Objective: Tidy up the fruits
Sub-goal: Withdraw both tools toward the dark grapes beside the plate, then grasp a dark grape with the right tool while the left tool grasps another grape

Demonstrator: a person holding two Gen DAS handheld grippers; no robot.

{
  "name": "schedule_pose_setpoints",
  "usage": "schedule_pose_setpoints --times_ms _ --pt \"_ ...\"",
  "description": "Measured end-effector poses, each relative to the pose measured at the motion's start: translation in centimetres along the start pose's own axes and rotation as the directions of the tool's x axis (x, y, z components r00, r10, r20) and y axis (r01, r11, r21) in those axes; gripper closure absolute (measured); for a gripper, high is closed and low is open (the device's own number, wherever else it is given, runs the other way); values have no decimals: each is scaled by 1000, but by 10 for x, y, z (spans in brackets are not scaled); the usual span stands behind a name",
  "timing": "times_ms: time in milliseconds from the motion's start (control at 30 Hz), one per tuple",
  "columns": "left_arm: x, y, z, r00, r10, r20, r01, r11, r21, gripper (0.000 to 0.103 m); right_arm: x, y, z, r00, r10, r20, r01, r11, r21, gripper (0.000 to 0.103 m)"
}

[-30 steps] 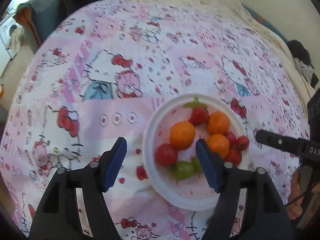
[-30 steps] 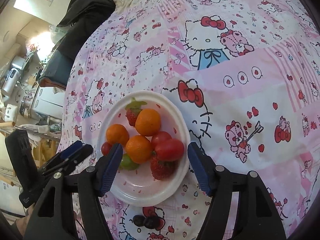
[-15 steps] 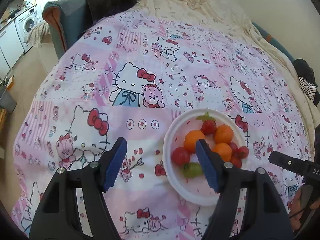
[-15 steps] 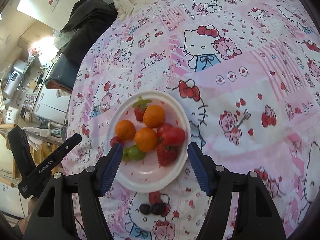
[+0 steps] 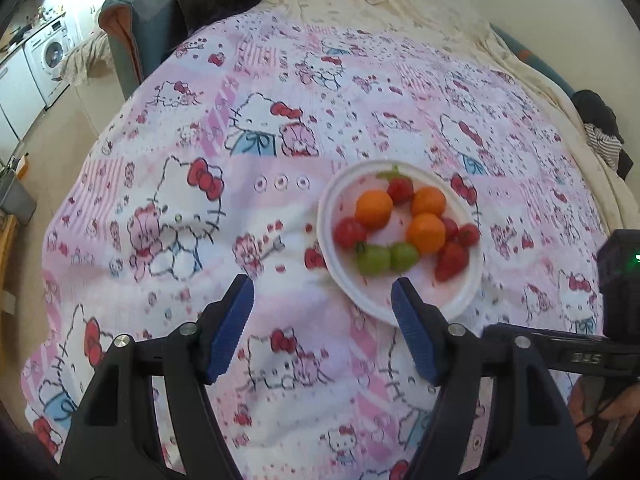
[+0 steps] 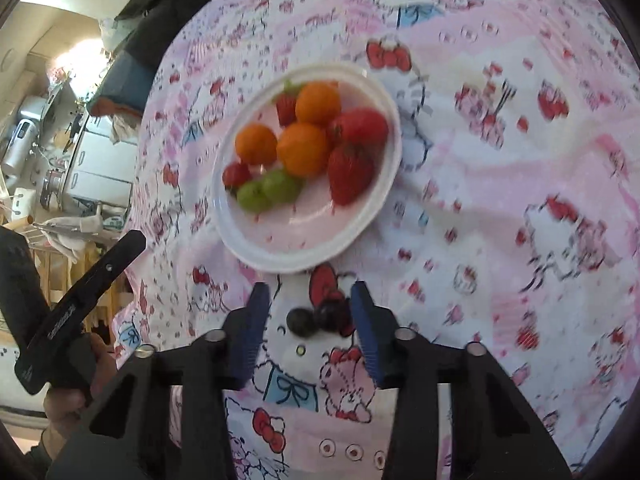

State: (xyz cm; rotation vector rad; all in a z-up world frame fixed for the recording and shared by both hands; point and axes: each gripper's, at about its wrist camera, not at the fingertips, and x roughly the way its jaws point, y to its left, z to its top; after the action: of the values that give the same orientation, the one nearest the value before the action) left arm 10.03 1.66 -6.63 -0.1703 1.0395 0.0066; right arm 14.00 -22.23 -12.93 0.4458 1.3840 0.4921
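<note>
We drew both tongs back from the plate [image 6: 306,256]; the right tongs [image 6: 308,312], closing, straddled dark grapes [image 6: 316,320] untouched; the left tongs [image 5: 322,320] hung spread, empty. We judged a gentle squeeze best.

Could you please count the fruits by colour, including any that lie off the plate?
Orange fruits: 3
Red fruits: 5
Green grapes: 2
Dark grapes, on the cloth beside the plate: 2
Total: 12
</note>
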Motion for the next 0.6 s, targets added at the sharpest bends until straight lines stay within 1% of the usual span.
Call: schedule_pose_setpoints --times_ms 100,233,333,367,500,567,600 --pt "-1 -2 -9 1000 3 -11 -3 1000 -2 35 14 -1 -5 998 -42 -44 42 999 2 67" --pt "2 2 -18 999 -9 -36 8 999 -36 35 29 -1 -7 994 -66 -85 67 998 3 68" --pt "4 1 -20 999 0 -41 -1 1000 -27 35 40 -1 -7 989 -106 -105 105 994 -8 69" --pt "4 0 -20 999 3 -40 -4 1000 -24 35 42 -1 -7 988 -113 -106 113 994 -6 70" --pt "9 -1 -19 999 0 -45 -1 1000 -31 35 47 0 -11 984 -144 -100 142 989 -30 70" --pt "12 -4 -19 999 1 -52 -2 1000 -27 35 48 1 -11 985 -140 -97 136 990 -41 75" --pt "15 -6 -19 998 1 -56 -2 1000 -22 35 47 1 -11 986 -136 -99 133 990 -44 76"
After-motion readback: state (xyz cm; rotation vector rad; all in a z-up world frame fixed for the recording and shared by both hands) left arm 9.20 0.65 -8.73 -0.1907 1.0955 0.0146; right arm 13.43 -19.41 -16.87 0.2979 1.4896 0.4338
